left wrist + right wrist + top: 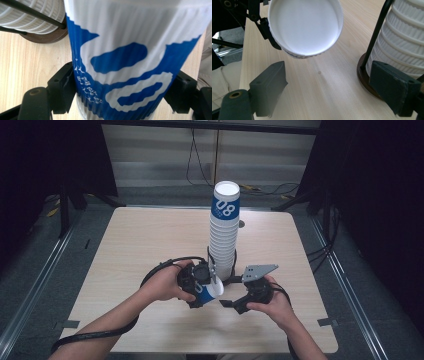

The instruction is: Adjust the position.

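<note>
A tall stack of white ribbed paper cups (223, 240) stands in a black wire holder on a brown base, and its top cup carries a blue "08" label. My left gripper (199, 287) is shut on a single blue-and-white cup (210, 291), which lies on its side just left of the stack's foot. In the left gripper view the cup (130, 62) sits squeezed between the jaws of my left gripper (122, 91). My right gripper (332, 90) is open and holds nothing. It faces the cup's open mouth (304, 25), with the stack (409, 37) to its right.
The light wooden table (150, 240) has bare surface to the left, behind and in front. The holder's black rod (377, 32) and brown base (364, 80) stand close to my right gripper's right jaw. Dark floor, rails and cables surround the table.
</note>
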The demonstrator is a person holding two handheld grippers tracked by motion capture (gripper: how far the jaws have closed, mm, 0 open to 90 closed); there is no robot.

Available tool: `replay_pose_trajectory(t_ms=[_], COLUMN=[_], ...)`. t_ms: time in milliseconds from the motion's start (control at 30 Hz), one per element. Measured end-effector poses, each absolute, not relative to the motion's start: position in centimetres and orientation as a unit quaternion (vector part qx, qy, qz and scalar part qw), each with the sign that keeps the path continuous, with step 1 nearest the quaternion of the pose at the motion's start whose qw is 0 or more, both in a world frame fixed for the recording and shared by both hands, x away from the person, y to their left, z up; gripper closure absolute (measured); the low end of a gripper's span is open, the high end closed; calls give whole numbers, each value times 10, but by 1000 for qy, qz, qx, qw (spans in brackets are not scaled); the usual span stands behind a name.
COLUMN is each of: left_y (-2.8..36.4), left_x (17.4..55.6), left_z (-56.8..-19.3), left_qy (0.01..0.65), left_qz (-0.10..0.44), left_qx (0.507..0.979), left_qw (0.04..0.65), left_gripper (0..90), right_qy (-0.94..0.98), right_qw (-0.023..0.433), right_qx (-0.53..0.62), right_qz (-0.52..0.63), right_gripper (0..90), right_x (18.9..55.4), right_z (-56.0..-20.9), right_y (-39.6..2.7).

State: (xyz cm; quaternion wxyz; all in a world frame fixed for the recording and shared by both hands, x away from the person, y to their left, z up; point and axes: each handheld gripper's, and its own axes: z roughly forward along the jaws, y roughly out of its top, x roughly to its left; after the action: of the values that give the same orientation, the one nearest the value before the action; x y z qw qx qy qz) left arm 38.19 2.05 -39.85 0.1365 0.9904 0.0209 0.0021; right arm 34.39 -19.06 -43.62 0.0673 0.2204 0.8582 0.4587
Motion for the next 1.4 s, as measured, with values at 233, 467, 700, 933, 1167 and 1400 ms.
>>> replay_pose_trajectory(t_ms=[233,467,700,933,1167,1400], left_y=[18,16,13,9,8,7], left_x=[382,380,379,377,376,376], left_z=[-400,-401,-403,-403,-406,-406], left_qy=[17,14,8,7,4,2], left_qz=[1,2,3,4,2,-1], left_qx=[991,992,992,991,991,992], left_qw=[129,125,125,134,132,129], left_gripper=[225,225,225,225,225,226], right_qy=[857,857,860,861,861,859], right_qw=[66,62,59,52,46,39], right_qx=[220,218,210,203,196,194], right_qz=[461,462,461,463,468,472], right_gripper=[134,137,142,153,162,181], right_x=[344,344,343,343,343,344], right_z=[-436,-436,-436,-435,-433,-435], right_y=[-190,-189,-185,-180,-177,-174])
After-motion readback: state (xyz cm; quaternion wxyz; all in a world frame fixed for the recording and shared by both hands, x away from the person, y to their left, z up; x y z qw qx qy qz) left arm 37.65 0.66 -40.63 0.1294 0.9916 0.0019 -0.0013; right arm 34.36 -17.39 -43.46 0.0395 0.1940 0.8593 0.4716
